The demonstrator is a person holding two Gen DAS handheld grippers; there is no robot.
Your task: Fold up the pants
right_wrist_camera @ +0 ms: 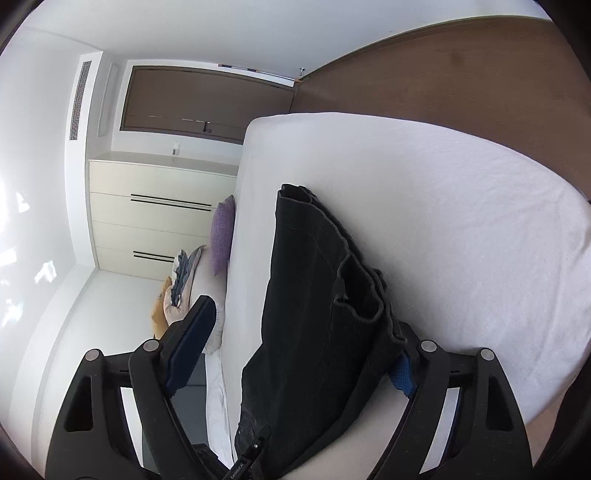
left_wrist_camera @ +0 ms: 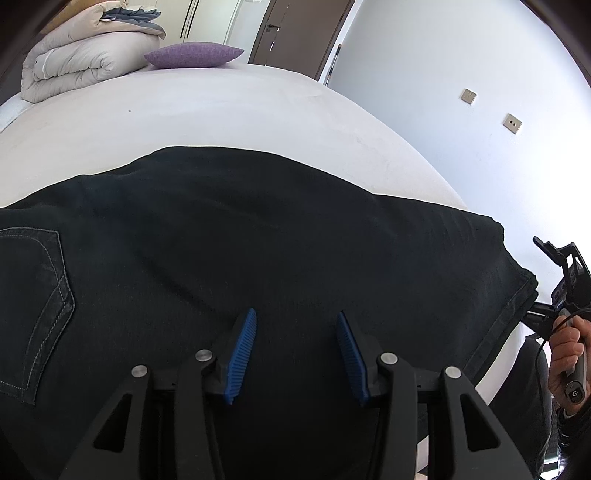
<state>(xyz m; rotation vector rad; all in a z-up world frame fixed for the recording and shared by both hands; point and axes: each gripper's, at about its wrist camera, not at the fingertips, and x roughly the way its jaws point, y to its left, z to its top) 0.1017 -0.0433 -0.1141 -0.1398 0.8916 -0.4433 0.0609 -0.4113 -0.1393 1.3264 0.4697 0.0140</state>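
Dark jeans (left_wrist_camera: pixel 258 236) lie flat across the white bed (left_wrist_camera: pixel 221 107), back pocket (left_wrist_camera: pixel 33 306) at the left, leg hem (left_wrist_camera: pixel 506 314) at the right bed edge. My left gripper (left_wrist_camera: pixel 295 325) is open and empty, blue pads (left_wrist_camera: pixel 242 354) apart, just above the fabric. The right gripper (left_wrist_camera: pixel 565 288) shows at the far right, by the hem. In the right wrist view, rolled sideways, the right gripper (right_wrist_camera: pixel 303 325) is open wide with the hem end of the jeans (right_wrist_camera: pixel 325 295) between its fingers; the right pad (right_wrist_camera: pixel 402 373) is partly hidden behind the cloth.
A folded duvet (left_wrist_camera: pixel 81 55) and a purple pillow (left_wrist_camera: pixel 194 55) lie at the bed's far end. A door (left_wrist_camera: pixel 295 29) and a white wall (left_wrist_camera: pixel 480 92) stand beyond. A drawer unit (right_wrist_camera: pixel 155 218) shows in the right wrist view.
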